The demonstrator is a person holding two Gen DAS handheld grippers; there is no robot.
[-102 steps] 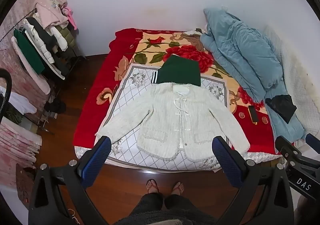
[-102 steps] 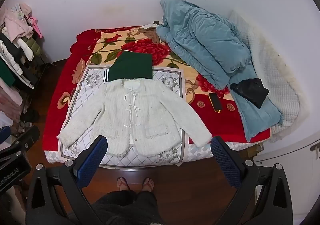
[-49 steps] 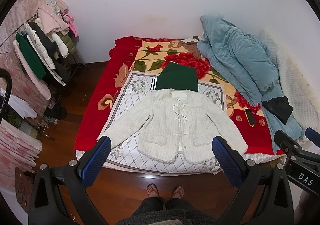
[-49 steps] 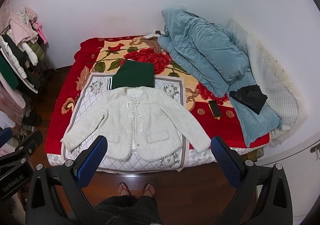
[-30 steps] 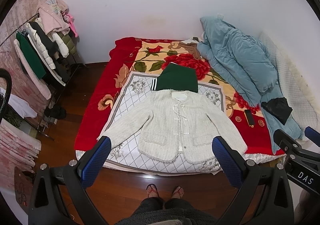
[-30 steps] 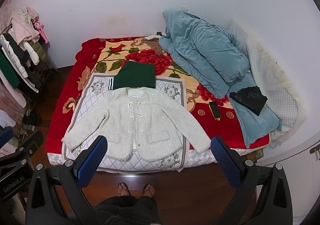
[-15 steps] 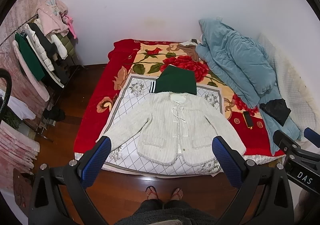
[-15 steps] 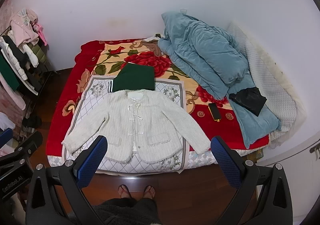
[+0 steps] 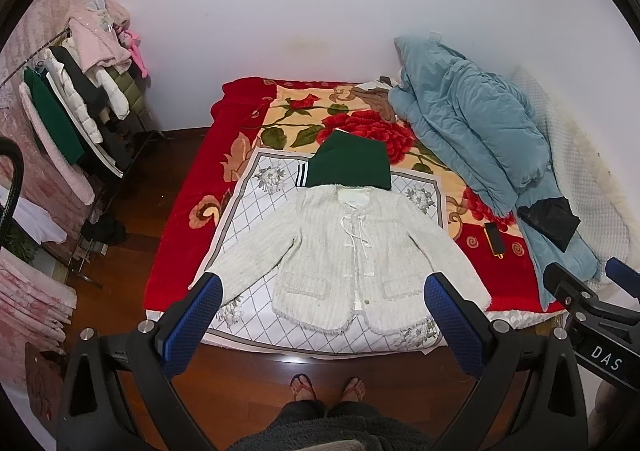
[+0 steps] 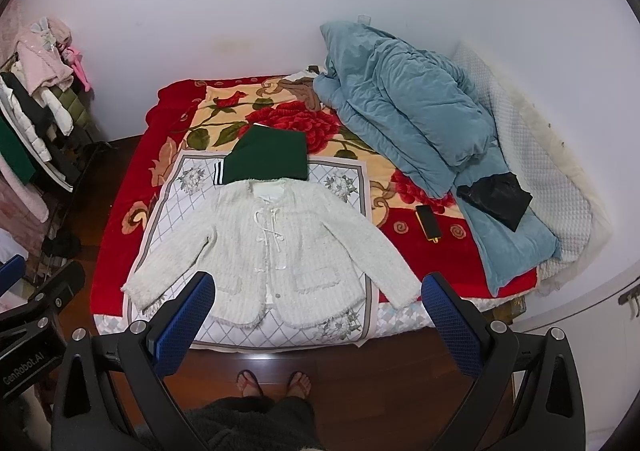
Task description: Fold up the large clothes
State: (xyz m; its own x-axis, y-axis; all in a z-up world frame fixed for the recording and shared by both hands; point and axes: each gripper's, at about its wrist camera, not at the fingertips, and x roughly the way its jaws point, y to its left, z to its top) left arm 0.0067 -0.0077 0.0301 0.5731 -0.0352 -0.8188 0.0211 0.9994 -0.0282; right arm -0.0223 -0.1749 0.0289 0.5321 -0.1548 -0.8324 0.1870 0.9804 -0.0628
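A cream knit cardigan [image 9: 352, 251] lies flat and face up on the bed, sleeves spread to both sides; it also shows in the right wrist view [image 10: 276, 251]. A folded dark green garment [image 9: 350, 167] lies just behind its collar, also in the right wrist view [image 10: 266, 163]. My left gripper [image 9: 324, 319] is open and empty, held high above the floor in front of the bed's near edge. My right gripper [image 10: 320, 319] is open and empty, held likewise to the right of the left one.
The bed carries a red floral blanket [image 9: 180, 211] and a white patterned cloth [image 9: 256, 187]. A blue duvet [image 9: 472, 139], a black bag [image 9: 550, 217] and a phone [image 9: 495, 239] lie at its right. A clothes rack [image 9: 80, 111] stands left. The person's feet [image 9: 326, 387] stand on the wooden floor.
Both grippers have risen and drawn back slightly, so the bed looks a little smaller and farther. The clothes have not moved. Both grippers stay open.
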